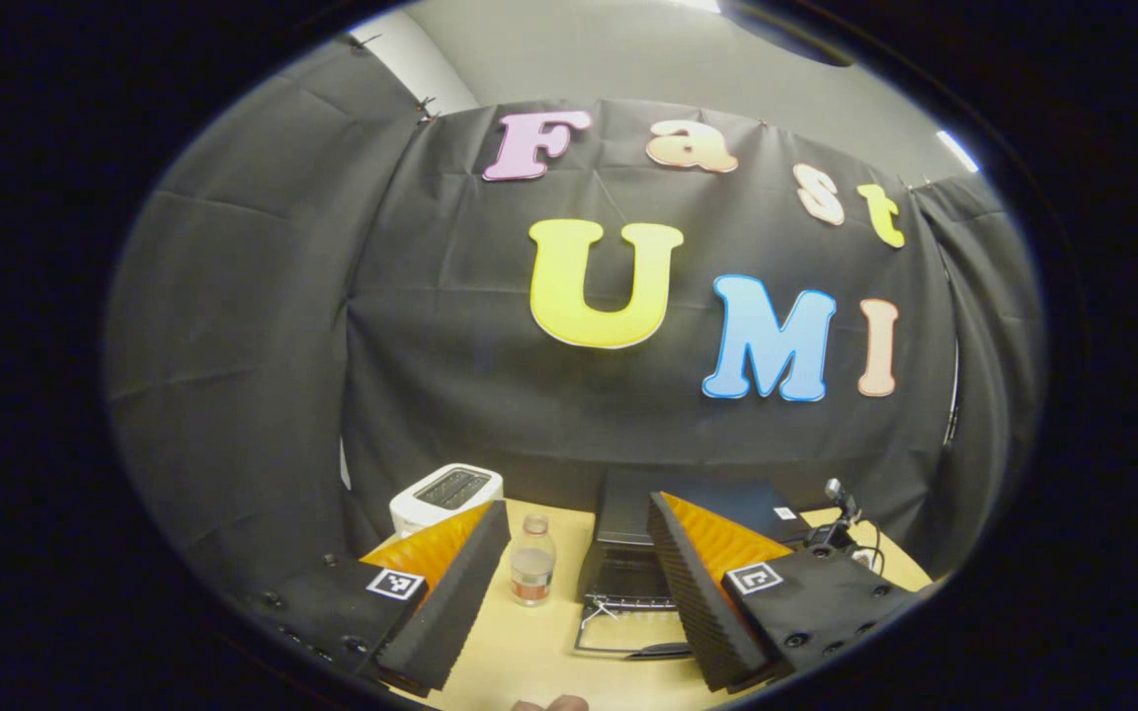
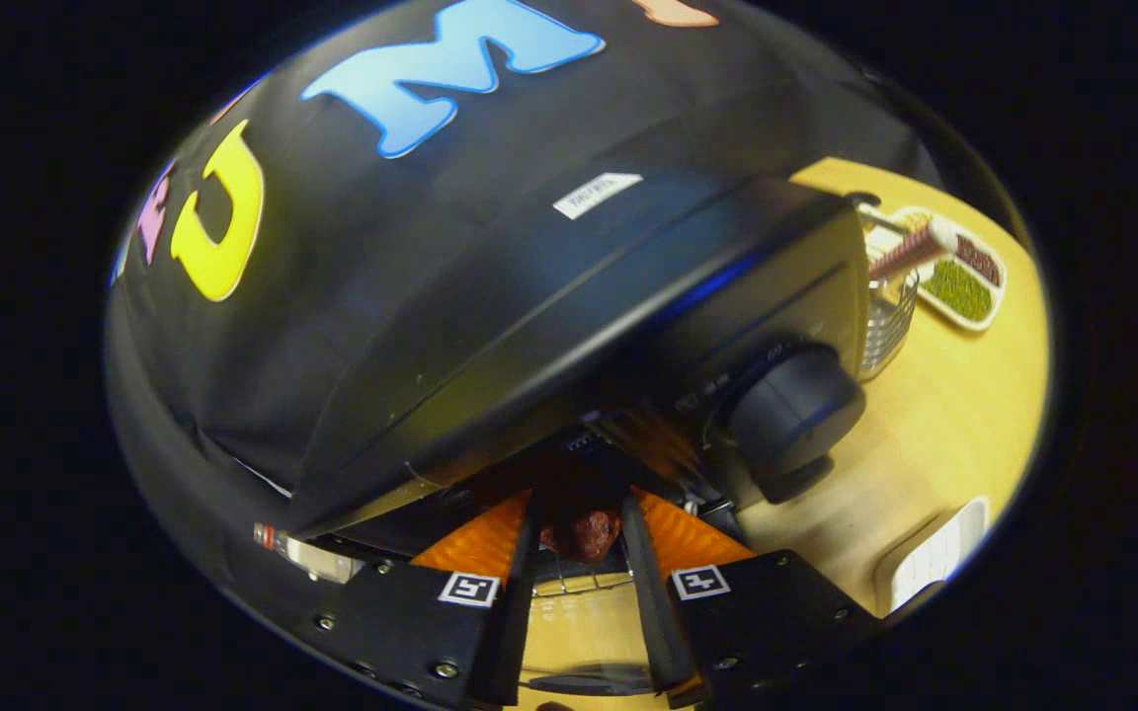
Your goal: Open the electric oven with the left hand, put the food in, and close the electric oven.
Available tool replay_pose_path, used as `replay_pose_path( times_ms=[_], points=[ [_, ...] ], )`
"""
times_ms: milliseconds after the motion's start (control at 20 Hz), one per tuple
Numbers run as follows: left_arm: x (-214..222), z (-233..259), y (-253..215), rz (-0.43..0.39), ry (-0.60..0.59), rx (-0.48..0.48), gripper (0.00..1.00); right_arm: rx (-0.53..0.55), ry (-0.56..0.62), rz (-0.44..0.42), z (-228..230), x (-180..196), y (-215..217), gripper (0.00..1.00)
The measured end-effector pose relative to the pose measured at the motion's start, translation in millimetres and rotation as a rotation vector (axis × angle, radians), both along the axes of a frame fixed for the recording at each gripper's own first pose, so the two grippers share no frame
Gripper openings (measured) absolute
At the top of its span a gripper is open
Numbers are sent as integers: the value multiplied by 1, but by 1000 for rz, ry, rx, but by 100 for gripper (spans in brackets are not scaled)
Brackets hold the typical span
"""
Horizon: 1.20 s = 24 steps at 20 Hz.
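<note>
In the left gripper view the black electric oven (image 1: 717, 506) stands on the wooden table (image 1: 529, 652), its door (image 1: 628, 647) folded down flat toward me and the wire rack visible inside. My left gripper (image 1: 577, 506) hovers above and in front of it, open and holding nothing. In the right gripper view the oven (image 2: 569, 306) looms very close and tilted, with a large round knob (image 2: 791, 410). My right gripper (image 2: 581, 518) is at the oven mouth, above the rack (image 2: 579, 585), shut on a dark reddish piece of food (image 2: 586, 533).
A clear water bottle (image 1: 532, 565) and a white toaster (image 1: 446, 492) stand left of the oven. A small camera with cables (image 1: 834, 528) sits to its right. A divided dish of green and dark food (image 2: 959, 281) and a wire basket (image 2: 890, 321) lie beyond the oven's knob side.
</note>
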<state>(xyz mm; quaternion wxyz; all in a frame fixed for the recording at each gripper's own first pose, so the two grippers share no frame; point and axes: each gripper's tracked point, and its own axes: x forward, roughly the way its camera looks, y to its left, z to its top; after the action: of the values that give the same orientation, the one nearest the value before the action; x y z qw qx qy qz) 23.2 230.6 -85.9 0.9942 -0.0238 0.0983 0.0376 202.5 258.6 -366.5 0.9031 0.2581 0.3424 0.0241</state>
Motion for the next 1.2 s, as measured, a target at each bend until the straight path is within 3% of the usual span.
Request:
replay_pose_path(
  times_ms=[100,200,250,350,500,700,800,1050,1100,1150,1200],
  points=[
    [-1,-2,-9,-14,1,-1,99,-32,-35,59,15,-9,0,55],
    [3,-2,-18,-28,-1,-8,99,-86,-73,122,24,-26,-4,75],
    [3,-1,-25,-39,-1,-13,92,-116,-94,144,30,-38,-9,75],
    [6,0,-39,-65,-6,-16,99,-180,-140,174,45,-62,-21,75],
    [9,2,-59,-110,-10,-2,99,-286,-248,196,84,-86,-46,75],
    [12,11,-94,-171,-30,-5,95,-388,-419,141,166,-108,-81,75],
    [12,18,-117,-204,-49,-12,100,-422,-494,100,208,-123,-95,75],
    [4,31,-164,-273,-76,-18,93,-481,-680,19,298,-161,-118,75],
    [2,33,-170,-285,-81,-19,91,-481,-703,12,311,-167,-121,76],
    [1,36,-176,-294,-87,-18,92,-484,-721,2,321,-174,-124,87],
    [1,36,-180,-300,-89,-16,94,-484,-737,-5,329,-179,-129,86]
  ],
)
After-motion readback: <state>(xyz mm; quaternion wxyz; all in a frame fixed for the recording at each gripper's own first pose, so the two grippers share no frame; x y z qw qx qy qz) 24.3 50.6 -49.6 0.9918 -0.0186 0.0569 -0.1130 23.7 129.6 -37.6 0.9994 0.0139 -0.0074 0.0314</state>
